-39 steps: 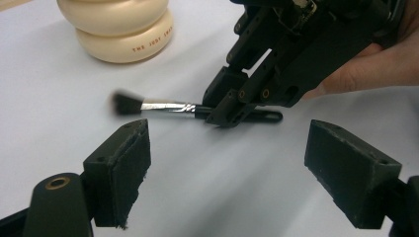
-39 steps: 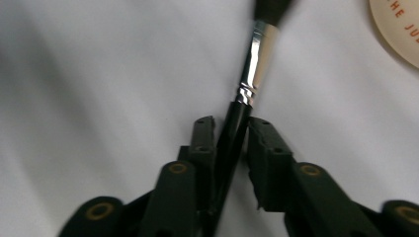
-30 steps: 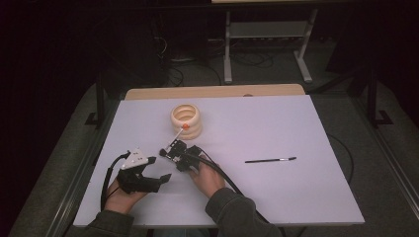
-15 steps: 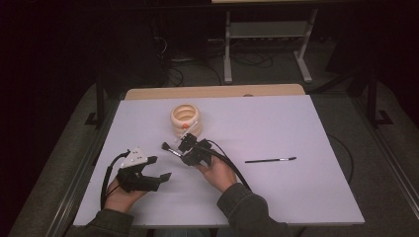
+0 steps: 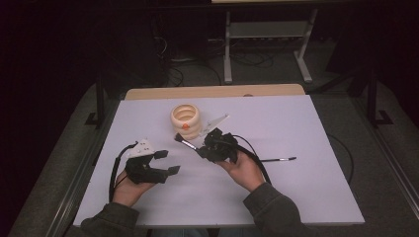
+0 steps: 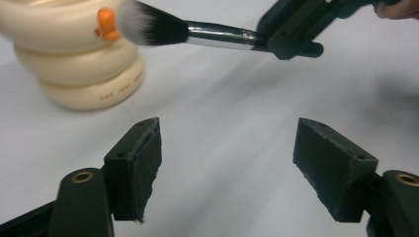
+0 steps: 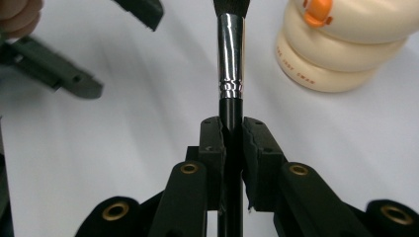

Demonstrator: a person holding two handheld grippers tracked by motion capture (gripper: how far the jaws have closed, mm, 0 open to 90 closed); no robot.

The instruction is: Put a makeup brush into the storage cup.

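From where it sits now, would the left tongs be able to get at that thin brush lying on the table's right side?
Probably not directly: the thin brush lies beyond the right tongs and the hand behind them, which sit between it and the open left tongs.

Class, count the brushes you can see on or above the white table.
2: a black-handled, silver-ferruled makeup brush held in the right gripper beside the cream ringed holder; a thin black brush lying on the table's right side.

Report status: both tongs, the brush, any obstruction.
Right tongs shut on makeup brush. Left tongs open, idle. Brush tip near cream holder. Nothing in the way.
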